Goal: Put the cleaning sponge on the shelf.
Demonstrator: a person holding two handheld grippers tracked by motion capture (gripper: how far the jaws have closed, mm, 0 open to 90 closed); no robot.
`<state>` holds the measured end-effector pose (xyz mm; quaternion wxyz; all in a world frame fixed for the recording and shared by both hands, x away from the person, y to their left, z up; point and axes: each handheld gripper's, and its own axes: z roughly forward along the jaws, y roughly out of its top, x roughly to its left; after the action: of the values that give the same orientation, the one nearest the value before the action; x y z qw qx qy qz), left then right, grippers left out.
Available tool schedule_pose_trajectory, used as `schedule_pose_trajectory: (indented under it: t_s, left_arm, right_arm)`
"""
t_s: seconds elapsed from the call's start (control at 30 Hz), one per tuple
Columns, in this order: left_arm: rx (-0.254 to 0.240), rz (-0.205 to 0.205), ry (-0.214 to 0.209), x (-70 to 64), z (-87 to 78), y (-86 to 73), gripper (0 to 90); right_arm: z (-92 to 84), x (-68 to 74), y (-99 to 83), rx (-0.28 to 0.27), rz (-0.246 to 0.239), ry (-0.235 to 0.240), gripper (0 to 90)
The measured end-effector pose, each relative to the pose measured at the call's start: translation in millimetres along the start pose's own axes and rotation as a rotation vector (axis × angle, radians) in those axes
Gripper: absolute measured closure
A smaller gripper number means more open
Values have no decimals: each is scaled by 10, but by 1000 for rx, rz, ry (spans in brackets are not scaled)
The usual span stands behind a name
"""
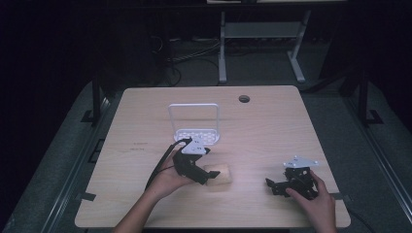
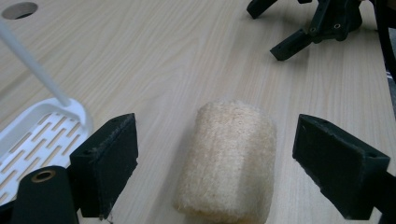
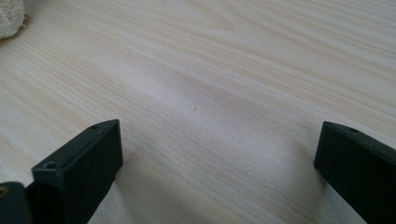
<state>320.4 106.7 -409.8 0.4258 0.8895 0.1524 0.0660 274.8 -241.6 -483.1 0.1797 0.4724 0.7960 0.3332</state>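
A pale, cylinder-shaped loofah sponge (image 1: pixel 218 173) lies on its side on the light wood worktop (image 1: pixel 272 131), a little toward the near edge from the middle. The left gripper (image 1: pixel 204 177), held in the person's left hand (image 1: pixel 167 182), sits just beside it on the side of the worktop's left edge; in the left gripper view the sponge (image 2: pixel 227 161) lies between the two black fingers (image 2: pixel 108 163), which stand wide apart with bare wood showing on either side, so neither pad touches it and nothing is held. A white plastic rack (image 1: pixel 197 125) with a slotted base and a tall wire-like handle loop stands behind the left gripper, toward the far edge near the worktop's middle; its slotted base (image 2: pixel 35 142) shows at the left of the left gripper view. The right gripper (image 1: pixel 273 187), in the right hand (image 1: pixel 316 204), rests low near the near-right corner, well apart from the sponge, and its fingers (image 3: pixel 81 168) are spread wide over bare wood with nothing between them. A round cable hole (image 1: pixel 244 98) pierces the worktop near the far edge. A short line of small dark print (image 1: pixel 140 147) sits on the wood toward the left edge, too small to read. The grey three-cornered plates on the grippers carry small marks that also cannot be made out.
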Motion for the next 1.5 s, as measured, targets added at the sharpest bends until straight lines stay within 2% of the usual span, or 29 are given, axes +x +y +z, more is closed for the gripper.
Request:
schedule_pose_trajectory:
  t_s: [0.23,0.47,0.8,1.07,1.43,1.5]
  left_arm:
    - [21,32,-27,-39,129,16,136]
    - [26,31,-36,-50,185,8,135]
    - [60,34,-47,-38,279,-45,136]
    - [105,44,-52,-27,369,-103,136]
    - [138,51,-64,-50,461,-147,136]
    - [154,64,-69,-47,469,-152,136]
  right_arm:
    - [0,-1,0,0,-1,1,9]
    - [1,-3,1,1,-3,2,9]
    - [2,-4,2,1,-5,3,9]
    - [2,-5,2,1,-5,3,9]
    - [2,-6,2,1,-6,4,9]
    - [2,-6,2,1,-6,4,9]
